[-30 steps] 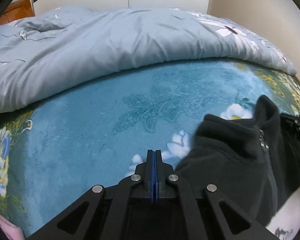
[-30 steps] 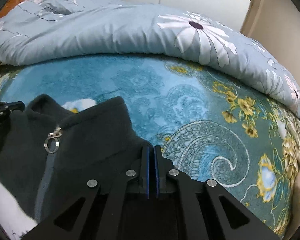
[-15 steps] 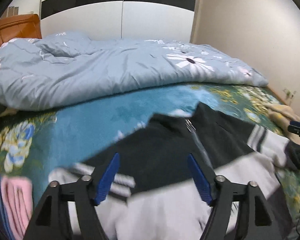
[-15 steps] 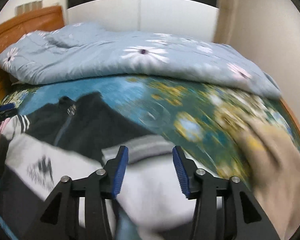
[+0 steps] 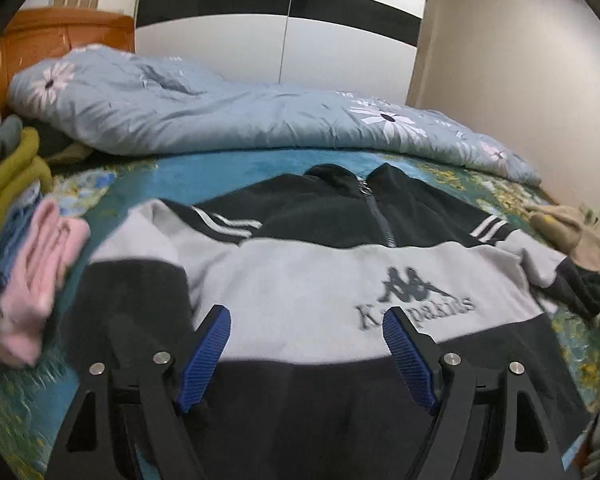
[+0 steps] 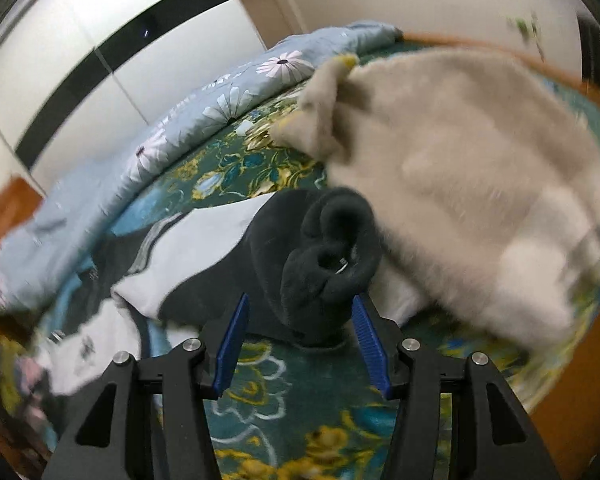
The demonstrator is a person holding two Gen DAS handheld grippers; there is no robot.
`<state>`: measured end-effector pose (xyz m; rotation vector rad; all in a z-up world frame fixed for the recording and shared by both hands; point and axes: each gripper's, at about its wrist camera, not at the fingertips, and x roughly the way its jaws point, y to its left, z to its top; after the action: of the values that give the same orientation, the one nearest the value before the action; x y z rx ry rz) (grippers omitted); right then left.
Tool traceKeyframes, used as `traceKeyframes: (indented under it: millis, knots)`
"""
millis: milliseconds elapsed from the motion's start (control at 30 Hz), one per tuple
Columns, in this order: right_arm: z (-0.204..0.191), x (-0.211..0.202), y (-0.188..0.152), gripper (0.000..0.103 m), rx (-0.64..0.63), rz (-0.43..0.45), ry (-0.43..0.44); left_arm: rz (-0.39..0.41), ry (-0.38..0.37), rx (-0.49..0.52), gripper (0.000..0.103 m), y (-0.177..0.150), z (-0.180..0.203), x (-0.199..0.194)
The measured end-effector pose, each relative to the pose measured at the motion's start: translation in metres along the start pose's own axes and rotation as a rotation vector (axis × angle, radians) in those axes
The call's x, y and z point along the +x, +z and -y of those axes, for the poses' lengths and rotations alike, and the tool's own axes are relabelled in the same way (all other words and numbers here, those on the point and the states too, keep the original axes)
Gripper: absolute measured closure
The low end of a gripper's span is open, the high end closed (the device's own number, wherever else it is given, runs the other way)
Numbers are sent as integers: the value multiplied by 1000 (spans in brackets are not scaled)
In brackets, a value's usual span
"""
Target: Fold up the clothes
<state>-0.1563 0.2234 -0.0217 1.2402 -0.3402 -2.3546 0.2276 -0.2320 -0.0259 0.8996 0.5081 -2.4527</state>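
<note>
Ahead of both gaping claws, left claw (image 5: 306,340) and right claw (image 6: 298,338), the black-and-grey jacket (image 5: 320,280) is now lying spread front-up on the bed (image 6: 284,408), released from their pinch, its dark cuff (image 6: 332,256) sitting just beyond the right claw.

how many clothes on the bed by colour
black and grey: 1, jacket
beige: 1, fleece
pink: 1, folded piece
olive: 1, folded piece
total: 4 that can be told apart; the left pile may hold more

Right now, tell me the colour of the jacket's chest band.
Light grey chest band, between black parts; clearest in the left wrist view.
</note>
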Motion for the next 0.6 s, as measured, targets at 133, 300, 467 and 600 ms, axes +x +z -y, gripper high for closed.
traceKeyframes:
  millis: [133, 300, 467, 600]
  knots:
    - [10, 11, -3, 45, 51, -13, -36, -29, -6, -13, 21, -7, -1, 2]
    - [24, 22, -8, 45, 119, -25, -68, -63, -12, -27, 21, -15, -3, 5]
    - [30, 18, -4, 45, 171, 16, -41, -103, -13, -42, 21, -21, -2, 14]
    - [21, 19, 4, 75, 179, 58, -57, -88, -13, -37, 21, -28, -1, 13]
